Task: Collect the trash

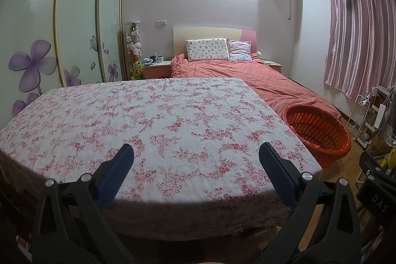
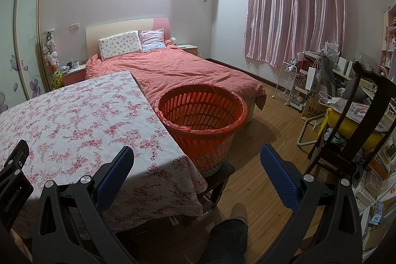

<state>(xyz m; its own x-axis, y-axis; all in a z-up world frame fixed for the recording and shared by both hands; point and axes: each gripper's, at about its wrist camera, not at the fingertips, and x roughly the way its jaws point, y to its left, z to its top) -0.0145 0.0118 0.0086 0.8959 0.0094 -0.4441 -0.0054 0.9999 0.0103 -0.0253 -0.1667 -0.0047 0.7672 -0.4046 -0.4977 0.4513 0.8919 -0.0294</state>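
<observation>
An orange slatted basket [image 2: 201, 120] lined with a red bag stands on a low dark stool at the table's right side; it also shows in the left wrist view [image 1: 319, 132]. The table [image 1: 148, 120] wears a pink floral cloth and no trash shows on it. My left gripper [image 1: 196, 152] is open and empty above the table's near edge. My right gripper [image 2: 196, 155] is open and empty, hovering over the table's right corner [image 2: 173, 160] just in front of the basket. The left gripper's body shows at the left edge of the right wrist view [image 2: 12, 177].
A bed [image 2: 178, 71] with a coral cover lies behind the table. A dark wooden chair [image 2: 346, 120] with a yellow cushion and a cluttered desk stand right. A white wire rack [image 2: 287, 83] is under the pink curtain. Wood floor [image 2: 267, 135] and my leg [image 2: 230, 231] lie below.
</observation>
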